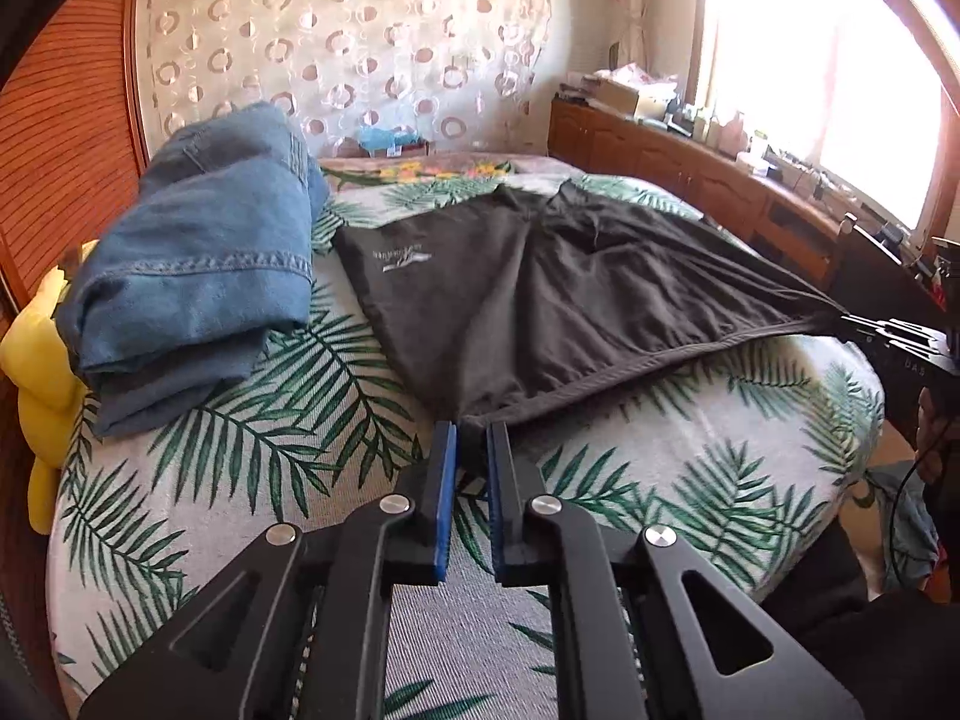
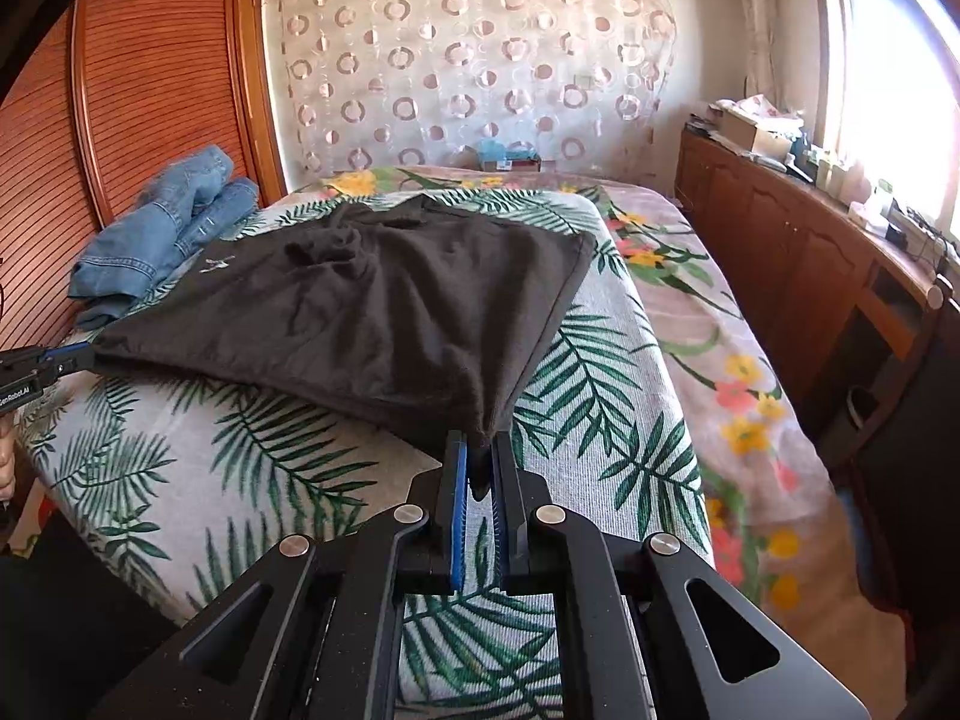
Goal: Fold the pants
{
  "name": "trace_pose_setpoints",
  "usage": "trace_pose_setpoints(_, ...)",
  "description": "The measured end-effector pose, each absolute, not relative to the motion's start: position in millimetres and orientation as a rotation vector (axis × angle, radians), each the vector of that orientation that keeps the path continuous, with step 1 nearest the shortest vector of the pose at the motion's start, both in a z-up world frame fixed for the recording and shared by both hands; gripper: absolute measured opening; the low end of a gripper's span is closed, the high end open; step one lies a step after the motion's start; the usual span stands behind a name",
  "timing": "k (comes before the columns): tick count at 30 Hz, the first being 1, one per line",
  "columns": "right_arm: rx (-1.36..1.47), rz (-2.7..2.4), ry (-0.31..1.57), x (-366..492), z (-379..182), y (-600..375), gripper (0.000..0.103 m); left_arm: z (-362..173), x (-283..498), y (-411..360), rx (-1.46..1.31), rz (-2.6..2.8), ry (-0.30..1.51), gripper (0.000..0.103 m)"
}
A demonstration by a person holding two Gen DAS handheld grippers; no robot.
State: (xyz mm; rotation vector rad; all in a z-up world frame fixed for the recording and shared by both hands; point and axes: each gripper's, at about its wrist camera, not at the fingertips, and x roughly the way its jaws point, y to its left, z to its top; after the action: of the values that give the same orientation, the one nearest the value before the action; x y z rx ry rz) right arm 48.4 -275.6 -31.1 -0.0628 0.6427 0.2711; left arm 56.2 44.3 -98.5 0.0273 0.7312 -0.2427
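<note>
Scene: you stand at the near edge of the bed (image 1: 690, 468), its palm-leaf cover under a pair of black pants (image 1: 510, 294) spread flat across the middle.
Left tongs (image 1: 471, 429): closed on one near corner of the pants, cloth pinched between the blue pads.
Right tongs (image 2: 480, 441): clamped on the other near corner; the hem between your two grips lifts off the cover.
Also on the bed: folded jeans (image 1: 192, 264) toward the left edge, just beside the pants, a yellow soft toy (image 1: 36, 348) tucked behind them.
Risk: each grip looks thin, only a corner's worth, so a hard or uneven pull could slip one out.
Risk: carrying the fold leftward could drag cloth into the jeans and skew the stack.
Risk: bunching at the far end may crease inside the fold.
</note>
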Motion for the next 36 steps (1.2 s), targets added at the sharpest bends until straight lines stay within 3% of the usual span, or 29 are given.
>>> trace_pose_setpoints(11,-0.086,0.281,0.641,23,-26,-276,0.006,-90,43,44,0.017,-0.269,0.713,0.004)
trace_pose_setpoints(23,-0.056,0.254,0.704,29,-44,-280,0.008,-104,53,57,-0.008,-0.235,0.772,0.005)
trace_pose_setpoints(25,-0.054,0.251,0.707,29,-44,-279,0.010,-103,57,58,-0.017,-0.235,0.777,0.011)
trace_pose_setpoints(28,-0.050,0.243,0.701,26,-41,-278,0.014,-101,61,57,0.000,-0.215,0.762,0.029)
trace_pose_setpoints(30,-0.044,0.239,0.692,23,-36,-281,0.020,-99,63,58,-0.004,-0.217,0.757,0.053)
trace_pose_setpoints(31,-0.042,0.236,0.684,21,-34,-282,0.021,-99,64,58,-0.006,-0.216,0.752,0.057)
trace_pose_setpoints(33,-0.033,0.243,0.665,17,-29,-283,0.028,-98,67,57,-0.011,-0.226,0.748,0.078)
trace_pose_setpoints(36,-0.037,0.246,0.642,17,-27,-279,0.036,-98,69,56,-0.006,-0.223,0.743,0.080)
